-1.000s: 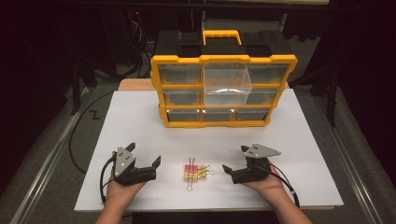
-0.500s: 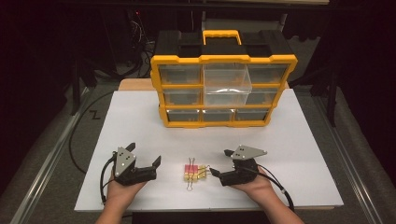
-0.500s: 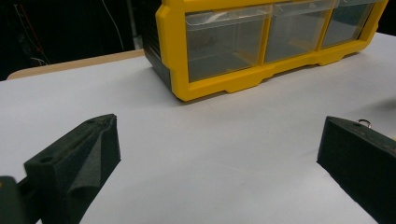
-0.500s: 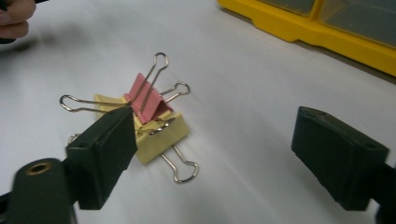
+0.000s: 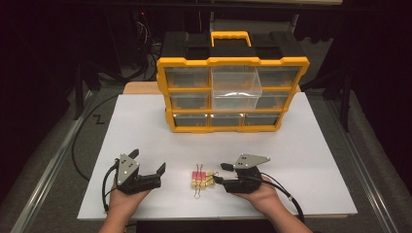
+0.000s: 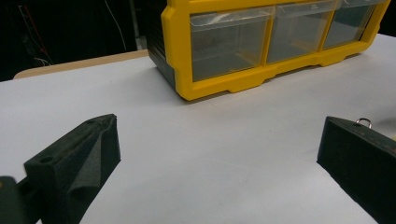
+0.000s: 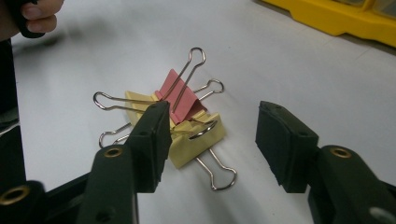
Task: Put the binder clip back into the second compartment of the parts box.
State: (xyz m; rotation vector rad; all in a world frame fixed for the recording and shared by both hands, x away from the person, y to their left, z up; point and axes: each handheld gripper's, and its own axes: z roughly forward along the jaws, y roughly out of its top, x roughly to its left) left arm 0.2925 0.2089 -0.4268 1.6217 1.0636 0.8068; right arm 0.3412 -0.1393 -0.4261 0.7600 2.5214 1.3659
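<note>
No readable text, label, brand, number or sign appears in any view; the yellow drawer organiser (image 5: 232, 87) at the upper centre of the high view bears no legible lettering; the white worktop (image 5: 145, 141) is unmarked; the binder clips (image 7: 180, 119) carry no print.

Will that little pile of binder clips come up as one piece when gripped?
Probably not: the binder clips lie loosely stacked, so one may lift alone. Their wire handles likely swing or snag. The right gripper, jaws just closing, has not pinched them.
</note>
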